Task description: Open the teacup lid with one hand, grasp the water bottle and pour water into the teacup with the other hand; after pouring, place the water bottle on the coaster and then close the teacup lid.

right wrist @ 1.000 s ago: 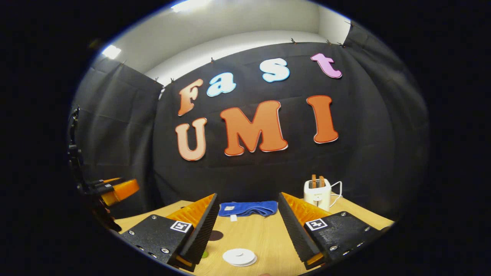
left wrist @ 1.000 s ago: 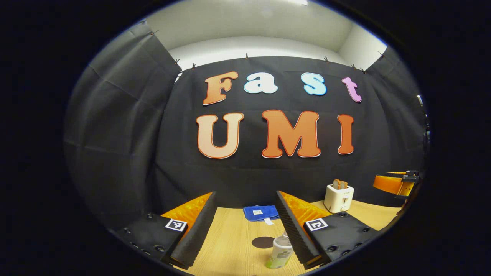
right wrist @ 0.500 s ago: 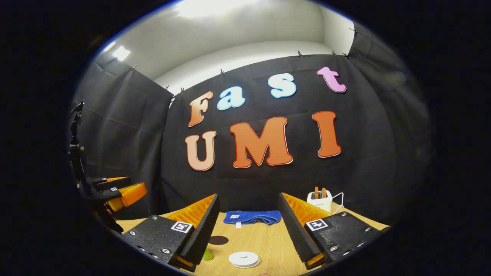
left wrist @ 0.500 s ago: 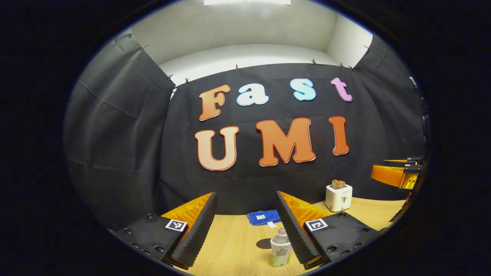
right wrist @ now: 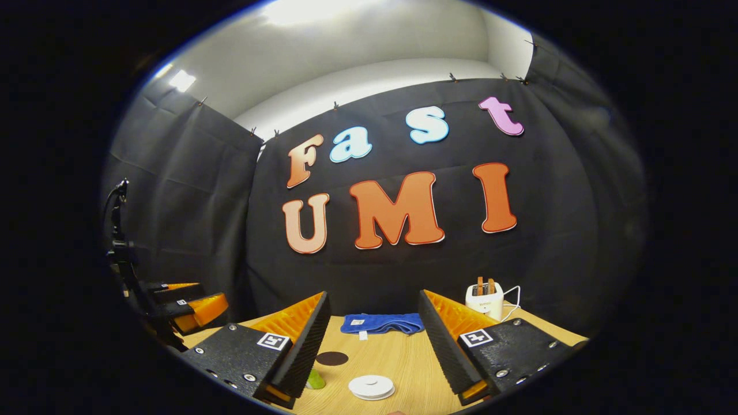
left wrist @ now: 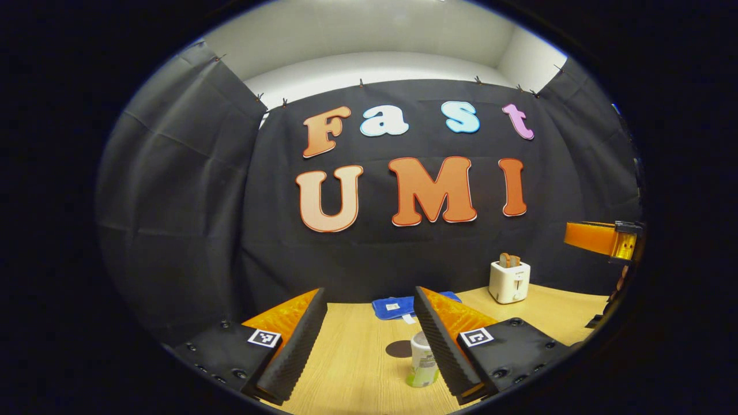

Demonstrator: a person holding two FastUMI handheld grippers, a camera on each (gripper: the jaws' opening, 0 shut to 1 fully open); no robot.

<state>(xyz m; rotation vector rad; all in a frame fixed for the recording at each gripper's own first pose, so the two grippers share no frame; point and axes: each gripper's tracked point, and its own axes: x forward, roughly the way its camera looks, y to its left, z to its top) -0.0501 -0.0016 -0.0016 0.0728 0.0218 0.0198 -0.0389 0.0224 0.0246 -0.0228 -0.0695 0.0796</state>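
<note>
both tools open and empty, approach step not yet closed

in the left gripper view we see our left tool (left wrist: 369, 340) with its jaws spread wide and nothing between them. the water bottle (left wrist: 424, 367) stands upright on the bench (left wrist: 351, 369), partly hidden behind the tool's right-hand finger. just beyond it lies the dark round coaster (left wrist: 398, 348), and farther back a blue cloth (left wrist: 392, 306) and a white toaster (left wrist: 509, 281). the other tool shows at the far right edge, raised above the bench.

in the right gripper view our right tool (right wrist: 375, 346) is likewise wide open and holds nothing. the white teacup lid (right wrist: 372, 386) sits low between its fingers, near the bottom edge; we cannot make out the cup under it. the bottle's green base peeks out beside the left-hand finger, with the coaster behind it.

we judge that we are at the first step: reaching in. next, the right tool should drop onto the lid and pinch it, while the left shifts sideways to bracket the bottle.
</note>
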